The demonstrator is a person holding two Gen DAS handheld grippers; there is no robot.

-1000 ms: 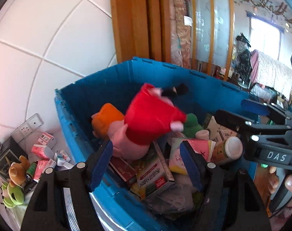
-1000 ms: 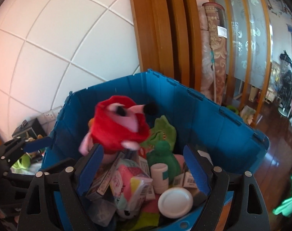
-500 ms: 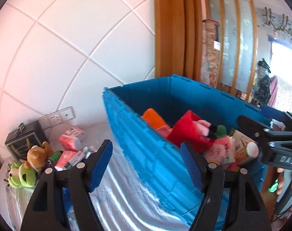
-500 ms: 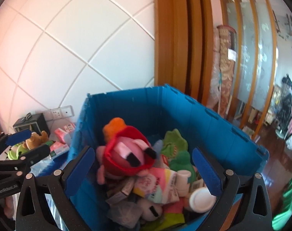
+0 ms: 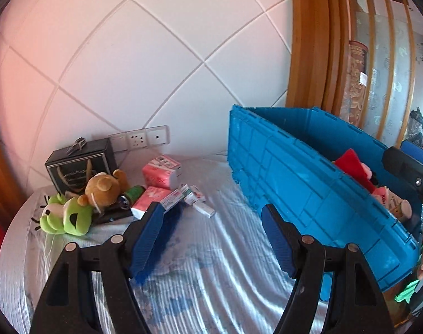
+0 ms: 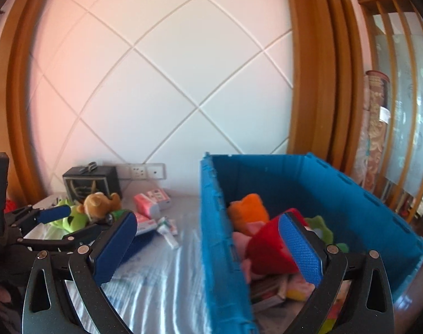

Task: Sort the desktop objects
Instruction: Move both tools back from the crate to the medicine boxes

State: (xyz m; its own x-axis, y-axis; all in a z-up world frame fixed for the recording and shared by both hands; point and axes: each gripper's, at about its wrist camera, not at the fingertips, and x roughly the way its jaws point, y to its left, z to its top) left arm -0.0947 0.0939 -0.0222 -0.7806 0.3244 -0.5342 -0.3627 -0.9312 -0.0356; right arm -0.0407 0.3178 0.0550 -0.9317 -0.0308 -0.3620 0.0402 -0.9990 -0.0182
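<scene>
**Both grippers empty, next items wait by the wall**

The left gripper (image 5: 211, 239) has its jaws spread and nothing between them; it looks over the striped table cloth (image 5: 211, 278) toward the small pile near the wall. There lie the green frog toy (image 5: 68, 217), the brown bear (image 5: 102, 189), two pink tissue packs (image 5: 161, 171) and some small tubes (image 5: 194, 197), close together, probably because they are not sorted yet. The right gripper (image 6: 208, 247) has just been opening and stands wide, holding nothing. The blue crate (image 6: 350, 203) stands beside the pile, so the way is short. Inside it the red plush (image 6: 267, 247) already rests on boxes and other toys.
</scene>
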